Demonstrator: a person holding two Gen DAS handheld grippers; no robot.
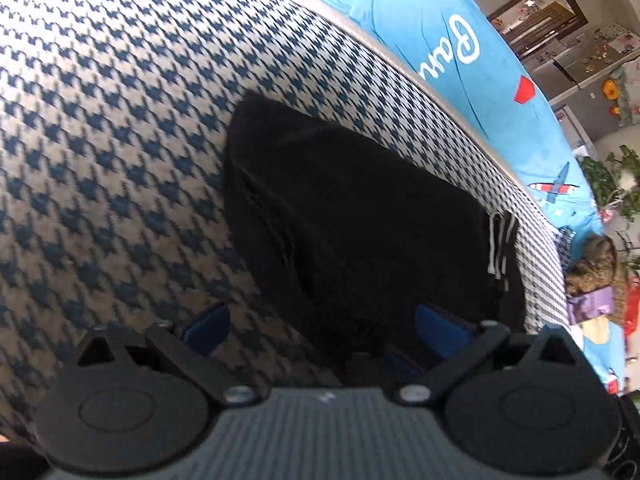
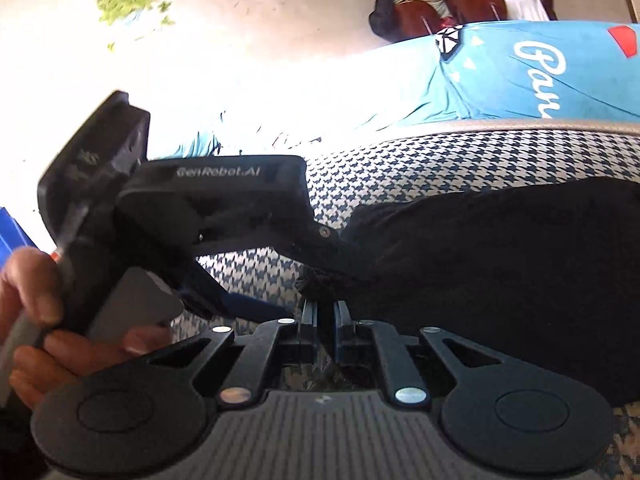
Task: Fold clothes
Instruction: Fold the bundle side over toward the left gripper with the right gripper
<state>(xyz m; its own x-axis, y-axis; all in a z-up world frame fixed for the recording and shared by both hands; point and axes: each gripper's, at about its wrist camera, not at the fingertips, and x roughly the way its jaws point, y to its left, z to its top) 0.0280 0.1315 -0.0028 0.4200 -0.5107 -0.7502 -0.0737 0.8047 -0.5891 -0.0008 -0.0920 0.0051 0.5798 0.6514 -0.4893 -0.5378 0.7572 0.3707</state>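
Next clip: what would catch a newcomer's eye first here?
The black garment lying folded on the houndstooth cloth dominates both views. Behind it lies a bright blue sheet with white lettering. In the right wrist view, a hand holds the left hand-held gripper at the garment's edge.

I see one black garment lying on the houndstooth-patterned surface — dark, matte, its cloth so black that I can barely read any detail. From the left wrist view it looks folded into a thick, roughly rectangular bundle, layered edges showing along its left side as stepped folds. A set of thin white stripes runs along its far right edge. It lies close to the surface's pale trimmed border, not over it. From the right wrist view the same garment spreads low and rumpled across the pattern — what kind of clothing it is, I cannot tell.
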